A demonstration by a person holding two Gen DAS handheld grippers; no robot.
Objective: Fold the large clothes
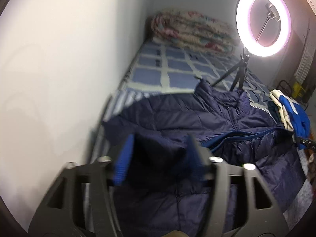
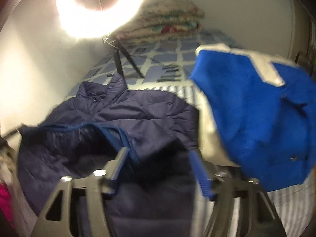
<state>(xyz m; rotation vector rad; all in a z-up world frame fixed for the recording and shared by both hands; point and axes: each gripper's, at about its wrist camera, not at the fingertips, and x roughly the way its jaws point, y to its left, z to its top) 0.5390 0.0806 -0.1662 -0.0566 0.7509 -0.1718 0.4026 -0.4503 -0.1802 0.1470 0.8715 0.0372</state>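
A large navy quilted puffer jacket [image 1: 197, 118] lies spread on the bed, zipper open, blue lining edge showing. In the left wrist view my left gripper [image 1: 160, 144] has its blue pads wide apart with a dark fold of the jacket between them. In the right wrist view the jacket [image 2: 138, 114] lies the same way, and my right gripper [image 2: 158, 158] is also open with a jacket fold between its pads. Both views are motion-blurred.
A lit ring light [image 1: 263, 20] on a small tripod [image 1: 235, 75] stands on the blue checked bedsheet [image 1: 167, 69]. A folded floral quilt [image 1: 193, 31] lies at the far end. A blue and cream garment [image 2: 256, 118] hangs at the right. A white wall [image 1: 59, 79] borders the left.
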